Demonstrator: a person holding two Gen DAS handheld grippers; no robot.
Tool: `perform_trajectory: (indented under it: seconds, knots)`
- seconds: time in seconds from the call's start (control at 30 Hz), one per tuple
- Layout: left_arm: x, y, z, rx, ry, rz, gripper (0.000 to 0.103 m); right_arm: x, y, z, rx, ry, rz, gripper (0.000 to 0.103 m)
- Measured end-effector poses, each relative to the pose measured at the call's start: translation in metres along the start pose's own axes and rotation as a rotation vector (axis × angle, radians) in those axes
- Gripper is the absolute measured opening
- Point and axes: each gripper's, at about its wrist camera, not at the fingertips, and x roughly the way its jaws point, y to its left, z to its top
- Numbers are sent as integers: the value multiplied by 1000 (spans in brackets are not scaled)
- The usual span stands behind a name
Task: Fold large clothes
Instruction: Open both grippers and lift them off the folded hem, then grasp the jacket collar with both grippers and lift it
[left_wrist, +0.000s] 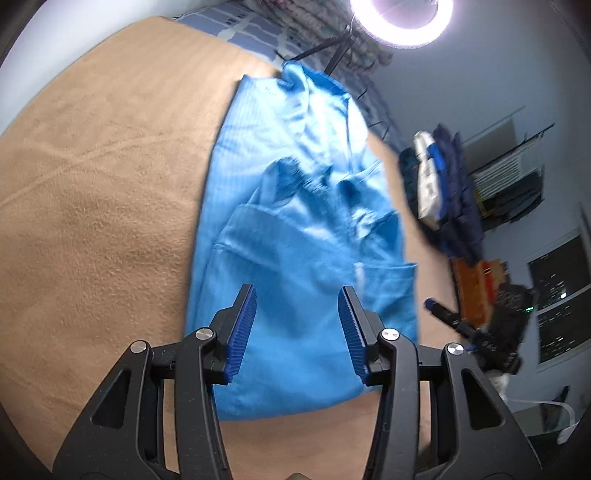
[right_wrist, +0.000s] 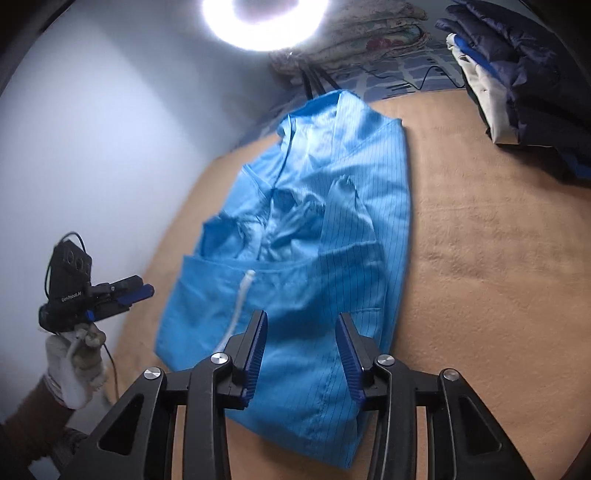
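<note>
While the blue garment (right_wrist: 306, 236) lies partly folded on the tan blanket (right_wrist: 480, 258), sleeves tucked in over its middle and the lower part doubled up, neither gripper touches it. Left gripper (left_wrist: 297, 332) and right gripper (right_wrist: 303, 354) both hover above its near end, jaws apart, nothing between the pads. Outward: a white-gloved hand (right_wrist: 74, 365) carries the left gripper, a stack of dark folded clothes (right_wrist: 524, 74) sits on the blanket's far right, and a ring light (right_wrist: 264, 22) glares above.

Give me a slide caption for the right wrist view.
Open right hand-held gripper above a half-folded blue coat on a tan blanket.
</note>
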Motion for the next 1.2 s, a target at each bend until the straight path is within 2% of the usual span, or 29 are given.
perform_trajectory:
  seconds: [0.23, 0.37, 0.47, 0.53, 0.6, 0.67, 0.8, 0.9, 1.03, 1.2]
  knots:
    - [34, 19, -8, 56, 26, 143, 46, 31, 23, -4, -184, -24, -138, 41]
    - [39, 23, -15, 90, 23, 155, 46, 63, 15, -13, -215, 68, -213, 35]
    - [35, 16, -15, 128, 41, 166, 46, 65, 21, -17, -268, 61, -244, 35]
    - [28, 11, -12, 133, 48, 138, 46, 58, 21, -11, -256, 93, -213, 35]
    - [19, 5, -3, 150, 29, 115, 46, 43, 19, -3, -239, 70, -175, 37]
    - [12, -3, 9, 181, 2, 116, 46, 33, 18, 5, -230, 42, -159, 45]
    - [7, -8, 43, 196, -44, 120, 46, 14, 10, 31, -217, 9, -140, 50]
    - [12, -6, 76, 179, -66, 117, 57, 11, 3, 57, -210, -19, -135, 57]
    - [35, 7, 120, 150, -61, 103, 59, 19, -16, 99, -167, -46, -111, 60]
    - [71, 28, 180, 94, -71, 83, 59, 49, -45, 153, -119, -72, -117, 60]
